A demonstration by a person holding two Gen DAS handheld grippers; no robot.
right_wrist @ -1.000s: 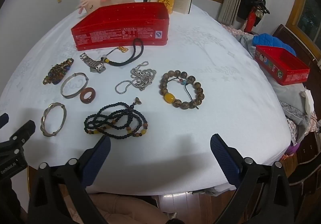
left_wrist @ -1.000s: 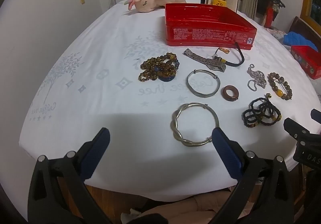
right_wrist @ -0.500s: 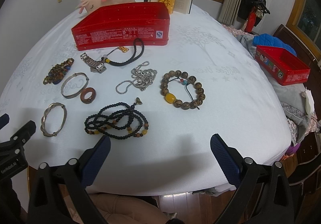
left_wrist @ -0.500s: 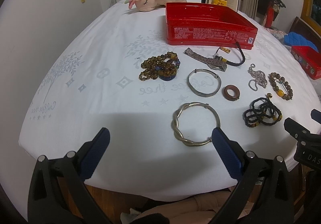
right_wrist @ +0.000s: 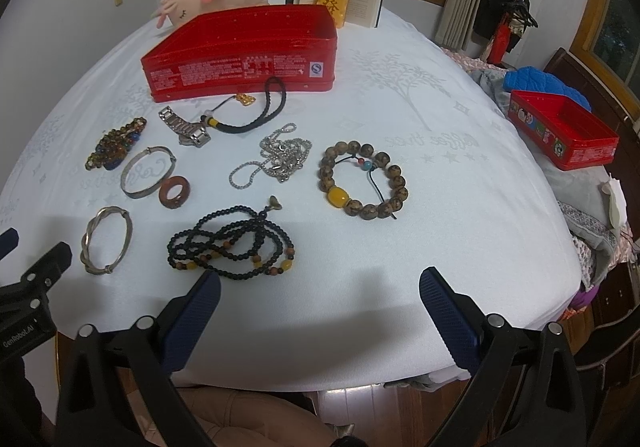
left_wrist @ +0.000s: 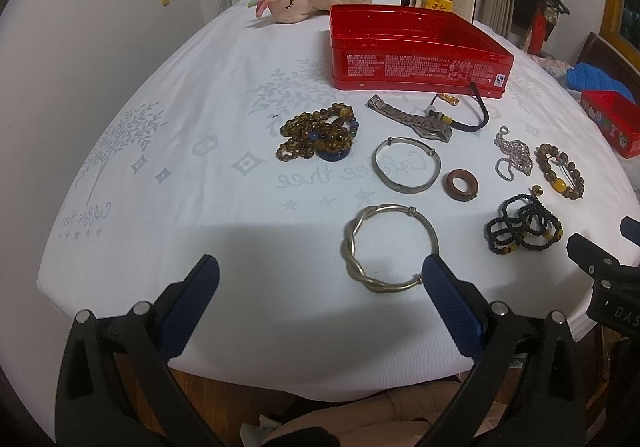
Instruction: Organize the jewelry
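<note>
Both the left tongs (left_wrist: 320, 279) and the right tongs (right_wrist: 320, 287) are spread wide and hold nothing, poised over the near edge of the white worktop (left_wrist: 160, 187). Just beyond the left tongs lies a twisted bangle (left_wrist: 390, 249), and by the right tongs a black bead string (right_wrist: 234, 247). Farther off lie a plain bangle (left_wrist: 407, 169), brown ring (left_wrist: 461, 185), chain (right_wrist: 280, 159) and bead bracelet (right_wrist: 363, 185), with the red tin (left_wrist: 416, 55) at the far side.

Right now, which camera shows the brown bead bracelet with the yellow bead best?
The right wrist view: the brown bead bracelet lies near centre, whole, with its cord visible. The left wrist view shows it small and squashed near the right edge.
</note>
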